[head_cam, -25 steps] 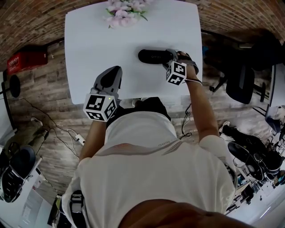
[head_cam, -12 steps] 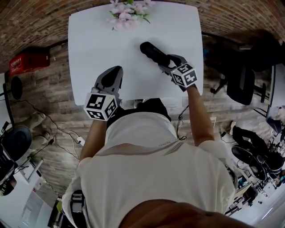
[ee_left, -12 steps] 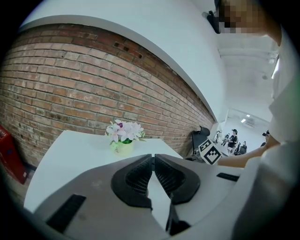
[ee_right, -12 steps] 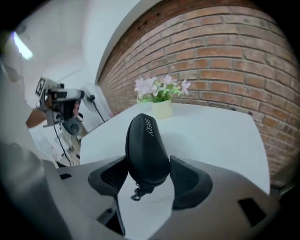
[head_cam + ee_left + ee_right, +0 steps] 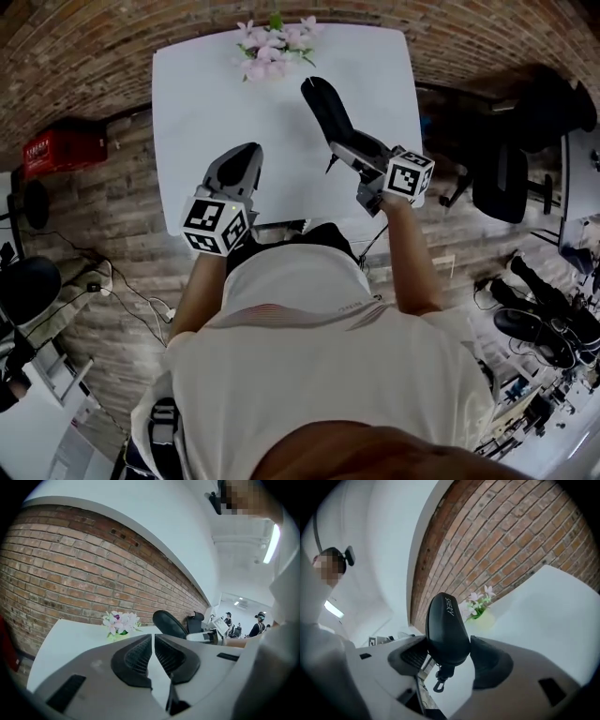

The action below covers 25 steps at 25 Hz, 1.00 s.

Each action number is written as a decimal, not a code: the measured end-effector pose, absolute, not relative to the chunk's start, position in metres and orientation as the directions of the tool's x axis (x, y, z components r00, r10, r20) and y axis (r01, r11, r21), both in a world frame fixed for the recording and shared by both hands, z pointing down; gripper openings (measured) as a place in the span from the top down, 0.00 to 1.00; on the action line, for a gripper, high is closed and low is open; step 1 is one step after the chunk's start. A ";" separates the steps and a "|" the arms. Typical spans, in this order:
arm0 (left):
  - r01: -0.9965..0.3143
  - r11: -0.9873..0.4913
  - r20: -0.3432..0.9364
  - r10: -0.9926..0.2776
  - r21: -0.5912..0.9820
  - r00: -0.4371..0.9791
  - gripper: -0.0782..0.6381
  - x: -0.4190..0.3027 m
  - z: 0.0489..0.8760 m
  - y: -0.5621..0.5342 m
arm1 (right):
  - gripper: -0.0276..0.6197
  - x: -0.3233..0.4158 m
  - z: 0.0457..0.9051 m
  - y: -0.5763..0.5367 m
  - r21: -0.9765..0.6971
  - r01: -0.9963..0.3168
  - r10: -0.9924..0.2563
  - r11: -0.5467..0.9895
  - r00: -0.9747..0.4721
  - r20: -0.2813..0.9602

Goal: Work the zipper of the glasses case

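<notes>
Glasses case (image 5: 445,625) clamped in wide-set right claw (image 5: 449,651) | left claw (image 5: 153,641) together, empty

This looks like a shared office or studio workspace. A white rectangular table (image 5: 202,103) stands by a red brick wall (image 5: 61,573) on a wood-plank floor (image 5: 108,220). A black swivel office chair (image 5: 502,173) sits beside it, loose cables (image 5: 141,295) trail nearby, and several people (image 5: 260,620) stand beyond.

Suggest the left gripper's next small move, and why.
Probably open the left gripper and bring it to the zipper pull: it's shut and empty, while the right gripper clamps the glasses case with the pull dangling free.
</notes>
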<state>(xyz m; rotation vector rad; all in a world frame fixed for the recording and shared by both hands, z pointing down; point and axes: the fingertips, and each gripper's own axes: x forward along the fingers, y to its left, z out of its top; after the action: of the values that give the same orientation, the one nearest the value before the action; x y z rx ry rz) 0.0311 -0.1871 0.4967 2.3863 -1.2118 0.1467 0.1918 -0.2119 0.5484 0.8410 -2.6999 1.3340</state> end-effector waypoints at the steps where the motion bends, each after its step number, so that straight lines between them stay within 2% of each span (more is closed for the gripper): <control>1: -0.784 -0.516 0.280 -0.740 0.345 0.611 0.85 0.029 0.491 -0.190 | 0.44 0.189 0.536 -0.212 -0.740 -0.453 -0.475 0.497 -0.856 0.205; 5: -0.763 -0.553 0.218 -0.742 0.335 0.634 0.85 0.020 0.460 -0.195 | 0.44 0.173 0.485 -0.206 -0.767 -0.371 -0.504 0.524 -0.861 0.072; 10: -0.711 -0.624 0.112 -0.721 0.324 0.684 0.85 0.006 0.417 -0.199 | 0.44 0.151 0.425 -0.196 -0.792 -0.208 -0.470 0.574 -0.876 -0.111; 14: -0.657 -0.671 0.060 -0.683 0.342 0.728 0.85 -0.002 0.399 -0.193 | 0.44 0.134 0.402 -0.182 -0.801 -0.118 -0.432 0.587 -0.882 -0.187; 21: -0.489 -0.751 -0.049 -0.565 0.445 0.823 0.85 -0.010 0.379 -0.186 | 0.44 0.106 0.385 -0.169 -0.811 -0.022 -0.375 0.585 -0.894 -0.246; 25: -0.299 -0.789 -0.171 -0.448 0.536 0.877 0.82 -0.011 0.363 -0.178 | 0.44 0.094 0.375 -0.158 -0.814 0.075 -0.315 0.576 -0.898 -0.306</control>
<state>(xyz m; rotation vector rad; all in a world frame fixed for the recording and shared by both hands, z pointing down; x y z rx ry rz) -0.0114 -0.1785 0.3628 2.5369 -0.5427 -0.3974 0.0936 -0.1578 0.3745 0.2547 -3.1519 1.6657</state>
